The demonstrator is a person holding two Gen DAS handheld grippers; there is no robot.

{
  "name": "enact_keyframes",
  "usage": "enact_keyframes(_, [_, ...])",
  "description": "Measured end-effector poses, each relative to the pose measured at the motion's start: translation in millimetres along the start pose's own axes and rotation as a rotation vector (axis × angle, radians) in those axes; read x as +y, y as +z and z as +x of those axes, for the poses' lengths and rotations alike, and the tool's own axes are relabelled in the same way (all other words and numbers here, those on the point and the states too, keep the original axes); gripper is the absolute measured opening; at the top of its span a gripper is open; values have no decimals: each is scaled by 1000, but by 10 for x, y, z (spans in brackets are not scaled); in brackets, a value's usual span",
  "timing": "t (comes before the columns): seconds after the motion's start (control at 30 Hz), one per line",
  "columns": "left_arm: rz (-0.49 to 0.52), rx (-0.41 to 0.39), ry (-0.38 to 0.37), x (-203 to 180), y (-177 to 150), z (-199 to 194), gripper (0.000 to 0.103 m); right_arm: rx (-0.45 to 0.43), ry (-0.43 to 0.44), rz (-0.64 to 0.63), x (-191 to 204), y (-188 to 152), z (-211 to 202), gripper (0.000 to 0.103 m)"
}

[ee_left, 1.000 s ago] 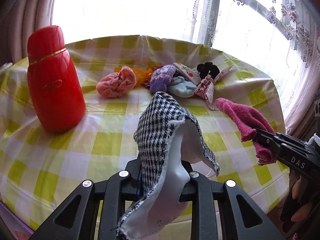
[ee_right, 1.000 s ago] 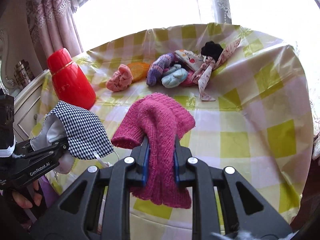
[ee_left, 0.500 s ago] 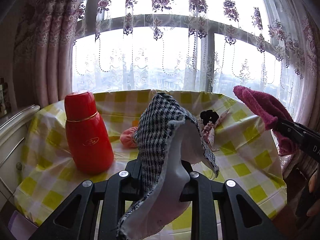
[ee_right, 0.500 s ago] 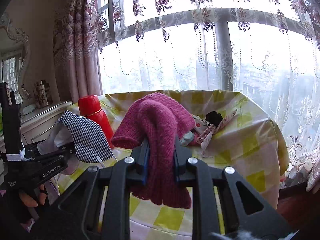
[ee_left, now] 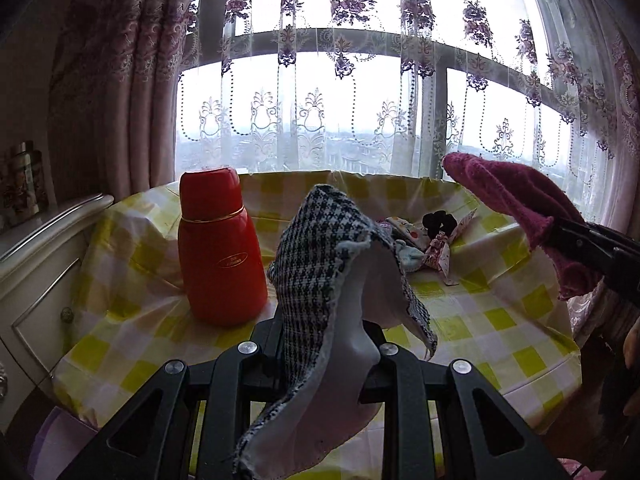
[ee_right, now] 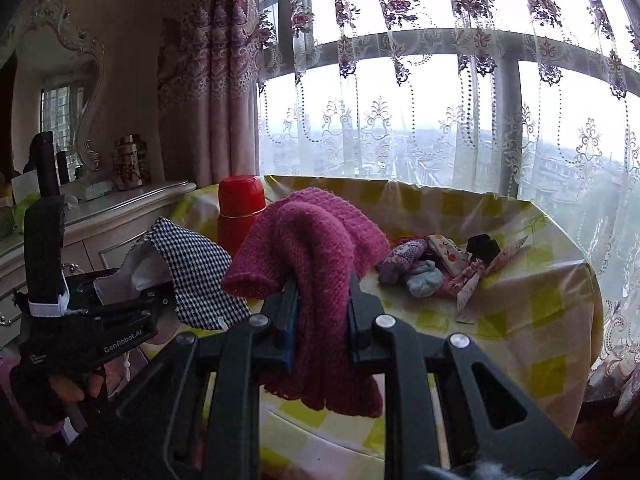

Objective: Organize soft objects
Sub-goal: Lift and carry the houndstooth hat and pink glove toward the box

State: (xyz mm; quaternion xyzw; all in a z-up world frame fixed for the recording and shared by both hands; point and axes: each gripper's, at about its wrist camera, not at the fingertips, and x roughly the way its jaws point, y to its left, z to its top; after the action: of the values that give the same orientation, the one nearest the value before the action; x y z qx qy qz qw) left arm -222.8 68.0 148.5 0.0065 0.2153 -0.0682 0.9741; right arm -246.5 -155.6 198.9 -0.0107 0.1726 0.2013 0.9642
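Observation:
My left gripper (ee_left: 326, 340) is shut on a black-and-white houndstooth cloth (ee_left: 324, 264) with a white lining, held up off the table; it also shows in the right wrist view (ee_right: 192, 268). My right gripper (ee_right: 320, 312) is shut on a magenta knitted piece (ee_right: 316, 256), also lifted; it shows at the right in the left wrist view (ee_left: 520, 204). A pile of small soft items (ee_right: 436, 264) lies at the far side of the table: purple and light blue socks, a patterned cloth, a black scrunchie (ee_left: 438, 220).
A red thermos (ee_left: 220, 248) stands on the left of the round table with a yellow-checked plastic cover (ee_left: 460, 320). A white dresser (ee_right: 120, 216) stands to the left. Lace curtains and a window lie behind the table.
Both grippers have pulled back and tilted up from the table with their cloths still held. The view has shifted from the tabletop to the window.

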Motion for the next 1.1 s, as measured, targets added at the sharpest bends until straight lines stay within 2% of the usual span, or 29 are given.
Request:
enact_keyframes(0.13, [-1,-37,22,129,14,-198,25,-19,40,-32,187,76,-36,23])
enact_keyframes(0.27, [-20,-37,28,225,-25,-339,25,-18,75,-59,339,118,-39,23])
enact_keyframes(0.43, [-47,-8,53,387,-161,-453,25,-2,124,-98,551,100,-7,23])
enact_keyframes(0.83, [-205,54,141,970,-524,-703,25,57,274,-194,1136,-4,136,23])
enact_keyframes(1.1, [-278,68,239,1313,-806,-869,25,64,333,-260,1444,-4,181,23])
